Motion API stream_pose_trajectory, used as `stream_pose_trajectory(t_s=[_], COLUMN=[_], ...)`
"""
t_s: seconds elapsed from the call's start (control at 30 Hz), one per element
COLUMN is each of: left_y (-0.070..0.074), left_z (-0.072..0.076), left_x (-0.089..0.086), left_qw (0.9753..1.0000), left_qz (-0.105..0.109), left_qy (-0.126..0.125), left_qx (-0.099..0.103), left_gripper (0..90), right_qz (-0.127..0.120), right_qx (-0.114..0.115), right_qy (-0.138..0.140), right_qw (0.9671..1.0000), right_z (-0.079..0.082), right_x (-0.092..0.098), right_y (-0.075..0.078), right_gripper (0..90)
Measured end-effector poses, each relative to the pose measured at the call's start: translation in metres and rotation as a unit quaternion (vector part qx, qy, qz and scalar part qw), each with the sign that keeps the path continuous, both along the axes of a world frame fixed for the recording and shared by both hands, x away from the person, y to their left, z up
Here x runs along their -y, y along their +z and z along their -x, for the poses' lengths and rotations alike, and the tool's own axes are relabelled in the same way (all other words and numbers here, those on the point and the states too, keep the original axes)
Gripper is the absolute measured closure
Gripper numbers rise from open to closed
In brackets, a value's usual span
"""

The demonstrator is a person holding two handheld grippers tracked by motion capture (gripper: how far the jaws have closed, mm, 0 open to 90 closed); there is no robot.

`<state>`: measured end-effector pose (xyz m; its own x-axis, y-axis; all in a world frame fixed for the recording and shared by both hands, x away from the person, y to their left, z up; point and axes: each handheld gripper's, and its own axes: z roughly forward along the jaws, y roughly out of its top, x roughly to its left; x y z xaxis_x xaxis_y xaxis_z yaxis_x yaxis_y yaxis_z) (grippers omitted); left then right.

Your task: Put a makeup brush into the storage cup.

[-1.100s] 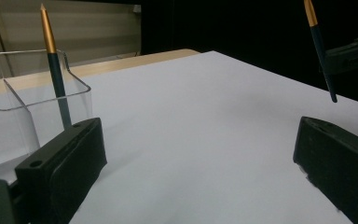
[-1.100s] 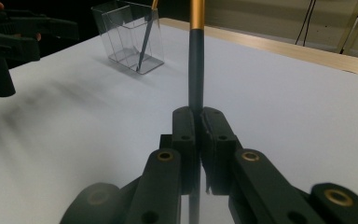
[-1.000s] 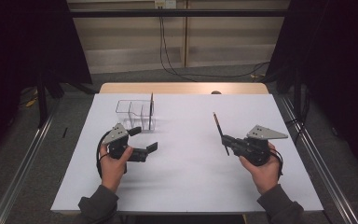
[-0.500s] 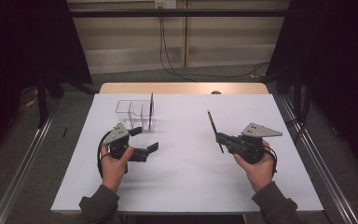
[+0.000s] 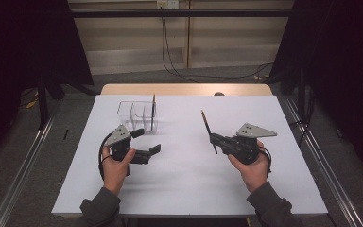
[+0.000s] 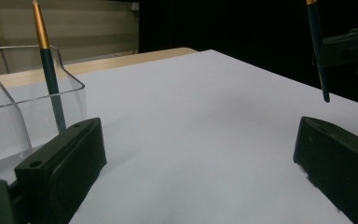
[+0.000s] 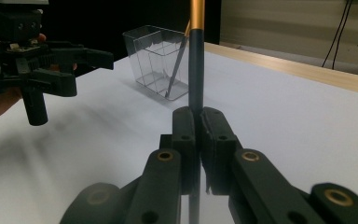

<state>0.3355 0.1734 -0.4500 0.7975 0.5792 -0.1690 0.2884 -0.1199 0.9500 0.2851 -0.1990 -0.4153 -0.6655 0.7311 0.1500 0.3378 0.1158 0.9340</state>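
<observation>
The right tongs (image 5: 216, 140) grip a pencil (image 5: 208, 130) above the white worktop (image 5: 184, 189), well right of the clear holder (image 5: 137, 115). The left tongs (image 5: 146, 141) gape wide, empty, beside that holder.

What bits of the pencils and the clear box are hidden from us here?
- Held pencil: in the right gripper view its top runs off the upper edge, and its lower part sits behind the right gripper.
- Pencil in the clear box: in the left gripper view its bottom is hidden behind a black finger.
- Clear box: cut off by the left edge.
</observation>
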Motion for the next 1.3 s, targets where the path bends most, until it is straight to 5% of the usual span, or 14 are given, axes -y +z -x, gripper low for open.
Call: stream_pose_trajectory(t_s=[0.77,1.3], left_y=[-0.001,0.001], left_z=[-0.001,-0.002], left_x=[0.003,0.008], left_qw=[1.0000,0.9997], left_qz=[-0.008,0.011], left_qy=[-0.004,-0.021], left_qx=[0.000,-0.010], left_gripper=[1.8,0.0], right_qz=[-0.016,-0.018], right_qx=[0.005,0.011], right_qy=[0.030,0.038], right_qw=[0.9994,0.9991], right_z=[-0.008,-0.009], right_x=[-0.018,-0.020], right_y=[-0.004,-0.006], right_gripper=[85.3,85.3])
